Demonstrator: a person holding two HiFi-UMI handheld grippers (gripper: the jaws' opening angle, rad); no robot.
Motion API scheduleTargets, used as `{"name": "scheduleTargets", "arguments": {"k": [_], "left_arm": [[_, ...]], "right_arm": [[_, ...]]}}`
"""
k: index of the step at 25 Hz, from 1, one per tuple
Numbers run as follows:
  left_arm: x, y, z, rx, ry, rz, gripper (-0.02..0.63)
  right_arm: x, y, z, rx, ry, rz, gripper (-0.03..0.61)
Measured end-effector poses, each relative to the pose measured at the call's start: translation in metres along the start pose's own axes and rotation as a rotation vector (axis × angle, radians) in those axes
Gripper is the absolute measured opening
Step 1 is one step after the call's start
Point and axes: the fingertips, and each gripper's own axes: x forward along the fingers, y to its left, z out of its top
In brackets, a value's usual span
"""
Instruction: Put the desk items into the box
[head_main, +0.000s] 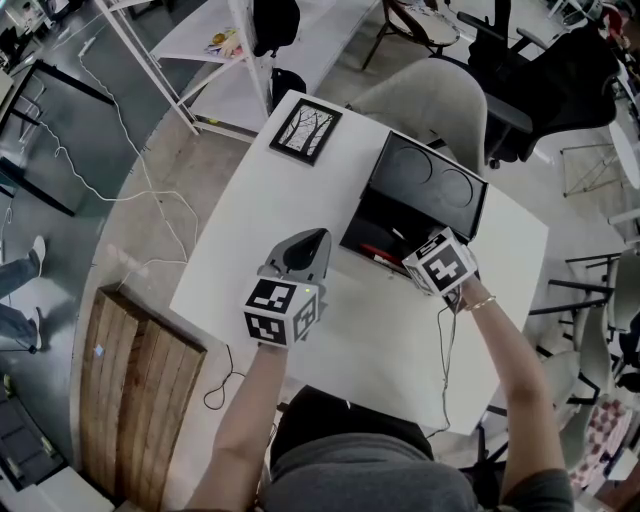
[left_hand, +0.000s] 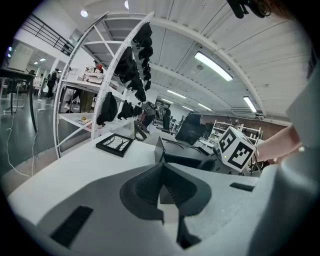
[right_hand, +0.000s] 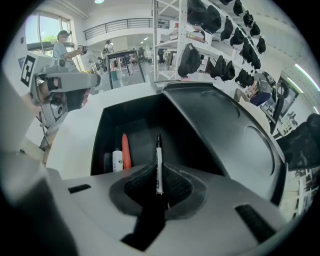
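Currently: right gripper (right_hand: 159, 176) is clamped on a slim white pen with a black cap (right_hand: 159, 162). The jaws are nearly together, and the pen stands lengthwise between the pads, tip pointing away. It is held over the open compartment of the black plastic box (right_hand: 100, 131), whose lid is tipped back to the right.

Already lying in the compartment, left side: an orange marker (right_hand: 126, 150), with a white-labelled tube (right_hand: 117, 161) just beside it.

From the head view, the right gripper (head_main: 398, 256) sits at the box's (head_main: 362, 212) near edge.

Left gripper (left_hand: 162, 186): jaws together, nothing between them. It sits over the white tabletop (head_main: 235, 235), left of the box and apart from it, pointing towards the far side (head_main: 309, 243).

Surface: the only other item on the table is a black-framed picture of bare branches (head_main: 306, 130), at the far left corner and well apart from the box.

Room: a grey shell chair (head_main: 430, 95) stands behind the table. A wooden plank panel (head_main: 140, 400) lies on the grey floor at the near left. A white rack hung with dark caps (left_hand: 136, 60) stands beyond the table.
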Motion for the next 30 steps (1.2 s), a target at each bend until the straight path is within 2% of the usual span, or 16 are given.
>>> {"name": "scheduleTargets", "arguments": {"k": [8, 15, 25, 30], "left_arm": [[-0.001, 0.003, -0.001, -0.005, 0.001, 0.001, 0.005], [-0.001, 0.006, 0.0, -0.001, 0.002, 0.0, 0.005], [0.001, 0.005, 0.006, 0.021, -0.003, -0.011, 0.005], [0.002, 0.0, 0.011, 0.037, -0.004, -0.017, 0.005]], "right_arm": [[0.0, -0.002, 0.0, -0.002, 0.004, -0.014, 0.072], [-0.009, 0.003, 0.011, 0.021, -0.039, 0.014, 0.077], [-0.06, 0.012, 0.052, 0.097, -0.243, 0.017, 0.061], [-0.089, 0.011, 0.062, 0.186, -0.357, 0.031, 0.043]]}}
